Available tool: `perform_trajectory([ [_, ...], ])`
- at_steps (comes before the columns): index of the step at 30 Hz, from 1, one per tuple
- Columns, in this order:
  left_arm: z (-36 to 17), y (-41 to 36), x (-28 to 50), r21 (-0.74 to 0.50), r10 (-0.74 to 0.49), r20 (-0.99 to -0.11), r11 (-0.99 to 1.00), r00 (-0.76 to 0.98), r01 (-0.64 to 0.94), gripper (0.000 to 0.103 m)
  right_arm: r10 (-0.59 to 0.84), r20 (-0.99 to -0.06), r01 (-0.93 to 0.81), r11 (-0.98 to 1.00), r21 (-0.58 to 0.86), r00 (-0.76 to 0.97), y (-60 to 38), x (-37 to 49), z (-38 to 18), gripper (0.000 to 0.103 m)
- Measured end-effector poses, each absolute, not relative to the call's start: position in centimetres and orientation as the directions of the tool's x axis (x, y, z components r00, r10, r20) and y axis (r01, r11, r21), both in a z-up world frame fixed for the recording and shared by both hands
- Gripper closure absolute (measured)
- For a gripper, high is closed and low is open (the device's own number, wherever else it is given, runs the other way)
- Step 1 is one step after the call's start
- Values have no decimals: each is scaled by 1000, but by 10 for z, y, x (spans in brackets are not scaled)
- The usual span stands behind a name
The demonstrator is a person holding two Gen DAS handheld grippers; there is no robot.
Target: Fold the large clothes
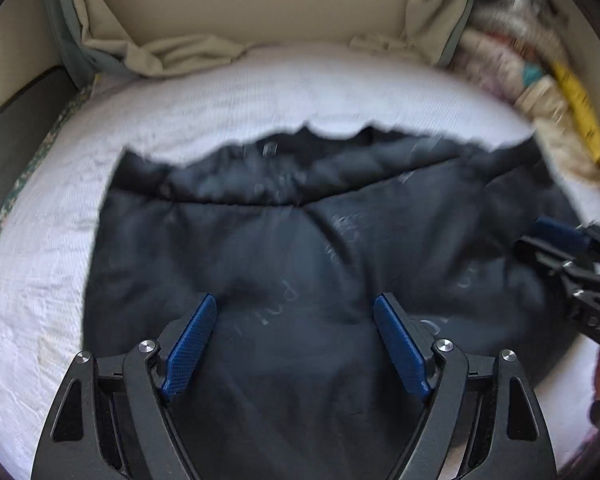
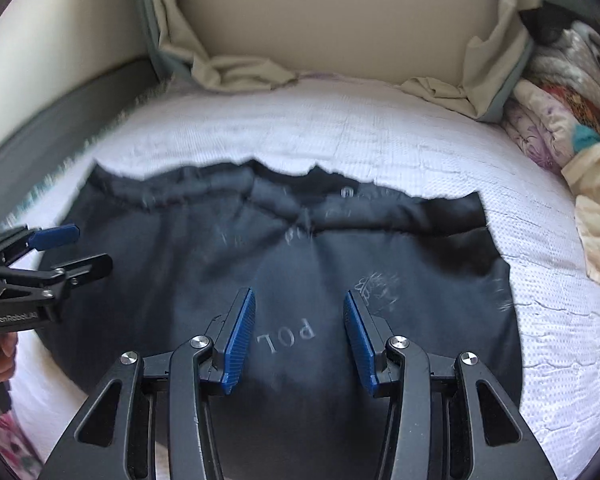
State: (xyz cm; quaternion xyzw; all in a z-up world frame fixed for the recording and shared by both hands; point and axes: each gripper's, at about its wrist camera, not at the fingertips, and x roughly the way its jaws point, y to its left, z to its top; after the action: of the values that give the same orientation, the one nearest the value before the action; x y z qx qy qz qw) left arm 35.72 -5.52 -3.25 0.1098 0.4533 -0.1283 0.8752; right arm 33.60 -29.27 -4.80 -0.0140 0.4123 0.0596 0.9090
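Note:
A large dark navy garment (image 1: 260, 248) with pale printed letters lies spread on a white textured bed cover (image 1: 52, 240); it also shows in the right wrist view (image 2: 228, 264). A folded band runs across its far edge. My left gripper (image 1: 296, 304) is open and empty, hovering over the garment's near middle. My right gripper (image 2: 299, 300) is open and empty above the "POL" lettering. The right gripper shows at the right edge of the left wrist view (image 1: 540, 236), and the left gripper shows at the left edge of the right wrist view (image 2: 88, 248), both open over the garment.
A beige headboard (image 2: 332, 28) with crumpled beige fabric (image 2: 236, 72) stands at the far side. A pile of patterned bedding (image 2: 560, 120) lies at the far right. A wall (image 2: 60, 52) borders the bed (image 2: 420, 148) on the left.

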Motion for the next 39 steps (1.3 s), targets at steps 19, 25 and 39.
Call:
perform_trajectory([
  [19,-63,-57,359,91,-98,-829,948,550,306,12,22,-760,-150,984,-100,650,-277,341,-107,59],
  [25,-32,-49,359,64,-125,-817,950,563,305,12,115,-817,-140,989,42,565,-296,351,-74,59],
  [39,-19,29,399,60,40,-809,998,587,14,16,35,-791,128,982,142,610,-412,383,-50,69],
])
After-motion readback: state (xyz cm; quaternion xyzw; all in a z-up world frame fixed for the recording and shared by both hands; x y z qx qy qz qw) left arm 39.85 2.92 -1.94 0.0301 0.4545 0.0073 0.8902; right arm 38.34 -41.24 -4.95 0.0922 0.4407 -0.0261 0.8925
